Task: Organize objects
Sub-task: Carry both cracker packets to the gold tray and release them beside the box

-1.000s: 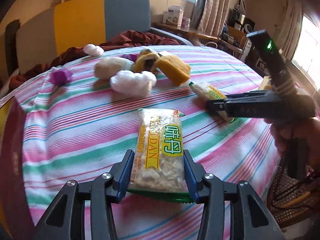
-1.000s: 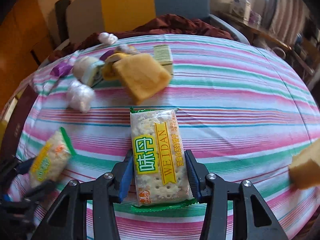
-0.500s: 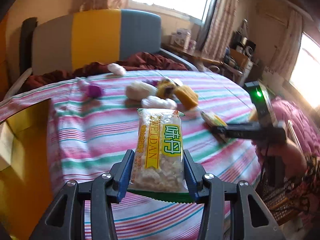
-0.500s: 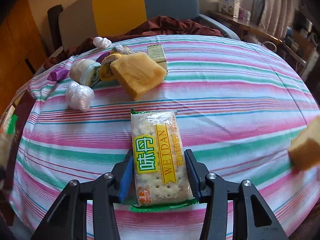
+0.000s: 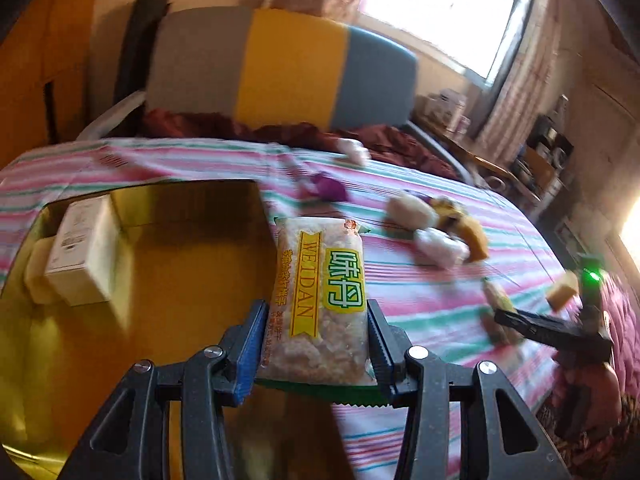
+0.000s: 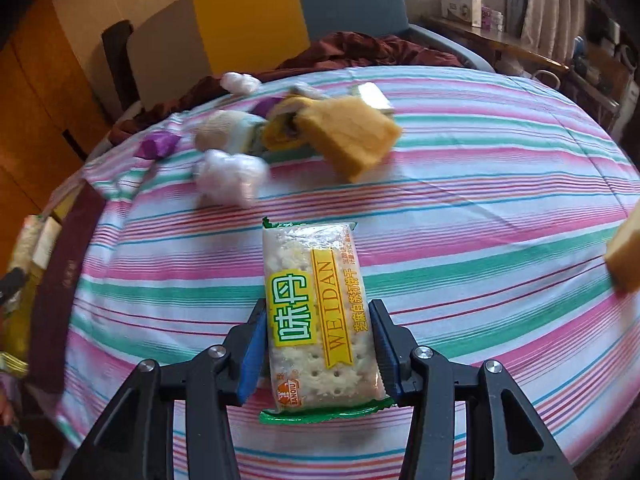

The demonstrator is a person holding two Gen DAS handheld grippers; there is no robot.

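My left gripper [image 5: 316,344] is shut on a clear packet of broken crackers [image 5: 320,292] with a green and yellow label. It hangs over the near right edge of an open yellow box [image 5: 180,280] beside the table. My right gripper [image 6: 318,344] is shut on a second cracker packet [image 6: 316,312], this one with whole crackers, above the striped tablecloth [image 6: 480,216]. In the left wrist view the right gripper [image 5: 505,322] shows at the far right with its packet [image 5: 496,298].
A white carton [image 5: 80,256] lies in the box's far left corner. On the table's far side lie a yellow sponge cake [image 6: 352,136], a white wrapped lump [image 6: 228,176], a purple wrapper [image 6: 158,144] and a roll [image 6: 218,132]. A padded chair [image 6: 256,12] stands behind.
My left gripper has swung left with its packet, from above the table to the edge of the yellow box. The right gripper has drifted a little, still holding its packet.
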